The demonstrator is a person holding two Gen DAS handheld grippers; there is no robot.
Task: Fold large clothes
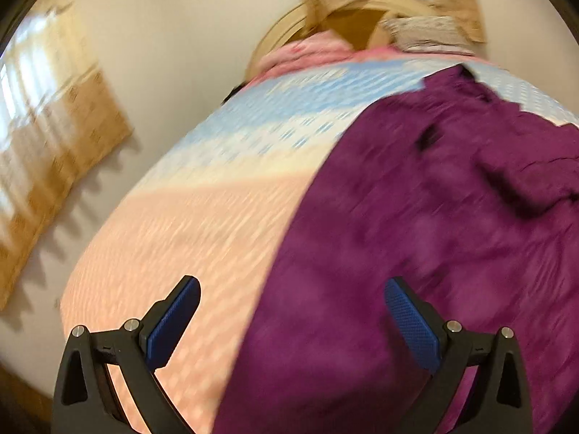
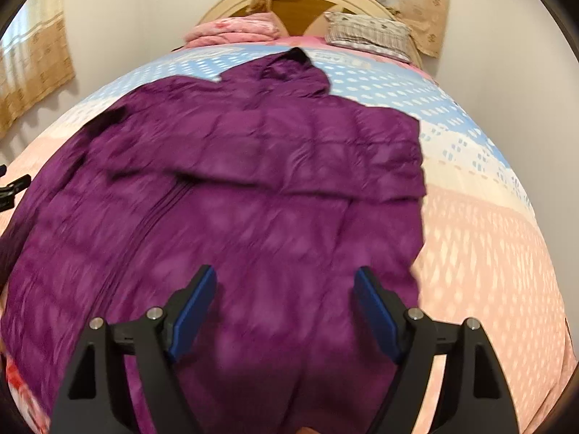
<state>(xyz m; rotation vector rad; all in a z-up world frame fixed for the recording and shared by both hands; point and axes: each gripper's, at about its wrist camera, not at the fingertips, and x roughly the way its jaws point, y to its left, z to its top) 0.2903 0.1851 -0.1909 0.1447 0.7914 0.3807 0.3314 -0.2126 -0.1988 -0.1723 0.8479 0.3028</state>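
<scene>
Purple hooded puffer jacket [image 2: 253, 188] lying spread on bed [image 2: 488, 253]; left hand-held gripper [image 1: 291, 320] and right hand-held gripper [image 2: 286, 311] both hovering wide open, empty; slippery quilted fabric risking sliding unfolded.

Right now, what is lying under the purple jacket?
The purple jacket lies spread on the bedspread, pink near us, blue farther away. Whatever is beneath the jacket's middle is covered.

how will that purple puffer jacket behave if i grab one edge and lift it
The purple puffer jacket looks quilted and puffy, so it is probably light for its bulk. It lies creased, with a sleeve already folded over, so it will likely sag and drape rather than hold shape. Its smooth-looking shell may slide on the bedspread.
</scene>
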